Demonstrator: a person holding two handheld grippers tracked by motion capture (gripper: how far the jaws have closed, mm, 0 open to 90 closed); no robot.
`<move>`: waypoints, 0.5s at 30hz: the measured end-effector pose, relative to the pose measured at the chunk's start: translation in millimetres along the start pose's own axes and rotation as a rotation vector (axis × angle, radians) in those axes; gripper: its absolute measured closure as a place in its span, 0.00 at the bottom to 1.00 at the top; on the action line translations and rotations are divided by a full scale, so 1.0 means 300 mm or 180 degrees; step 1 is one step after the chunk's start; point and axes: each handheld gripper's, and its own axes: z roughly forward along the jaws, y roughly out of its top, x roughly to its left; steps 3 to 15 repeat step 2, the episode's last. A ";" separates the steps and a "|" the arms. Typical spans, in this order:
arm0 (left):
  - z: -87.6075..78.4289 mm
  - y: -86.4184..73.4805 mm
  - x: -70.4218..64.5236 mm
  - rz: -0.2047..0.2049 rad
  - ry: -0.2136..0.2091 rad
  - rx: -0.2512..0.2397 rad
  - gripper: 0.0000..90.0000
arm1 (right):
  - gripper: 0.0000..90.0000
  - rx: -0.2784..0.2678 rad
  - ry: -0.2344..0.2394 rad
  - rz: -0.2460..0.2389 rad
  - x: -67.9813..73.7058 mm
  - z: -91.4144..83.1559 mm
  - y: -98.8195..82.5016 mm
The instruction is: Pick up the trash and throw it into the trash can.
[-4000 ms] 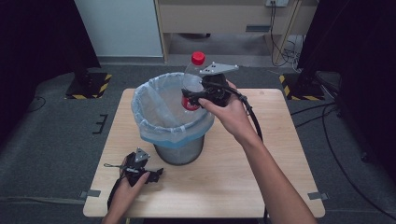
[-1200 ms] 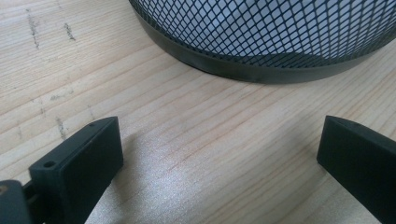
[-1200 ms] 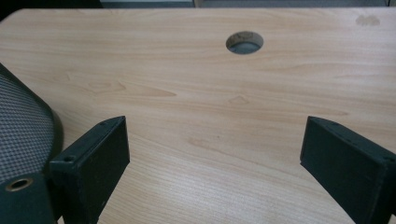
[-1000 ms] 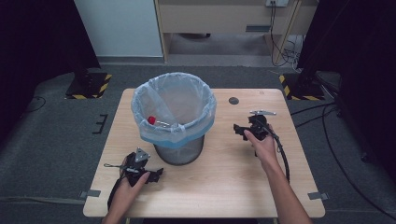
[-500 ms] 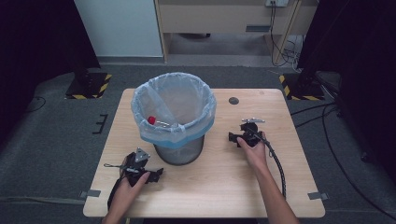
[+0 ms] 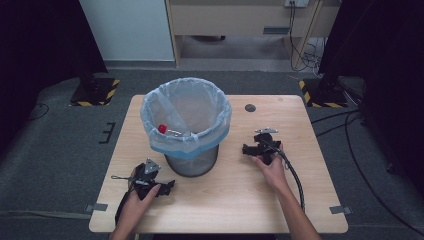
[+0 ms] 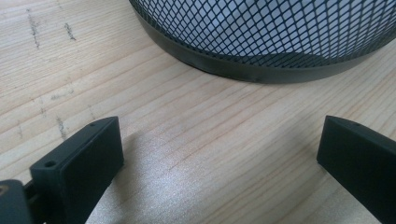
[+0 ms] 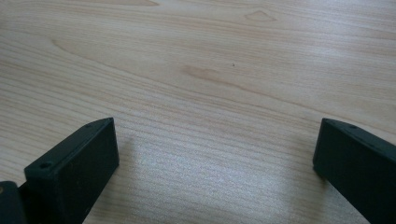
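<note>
The right gripper (image 6: 248,149) has sunk to the table (image 6: 240,200), jaws just opened wide (empty); the left gripper (image 6: 167,187) also gapes.

High view: fixed above the near edge, facing forward and down; whole tabletop (image 6: 235,200) in frame.
Left gripper view: low, close, facing the mesh bin (image 7: 261,42) base.
Right gripper view: low, close over bare wood.
Shared: tabletop; bin with high view.
</note>
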 end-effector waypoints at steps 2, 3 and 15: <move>0.001 0.000 0.001 -0.0001 -0.0008 0.0002 0.00 | 0.00 -0.0005 -0.0007 -0.0006 0.000 0.000 -0.001; 0.001 0.000 0.001 -0.0001 -0.0008 0.0002 0.00 | 0.00 -0.0005 -0.0007 -0.0006 0.000 0.000 -0.001; 0.001 0.000 0.001 -0.0001 -0.0008 0.0002 0.00 | 0.00 -0.0005 -0.0007 -0.0006 0.000 0.000 -0.001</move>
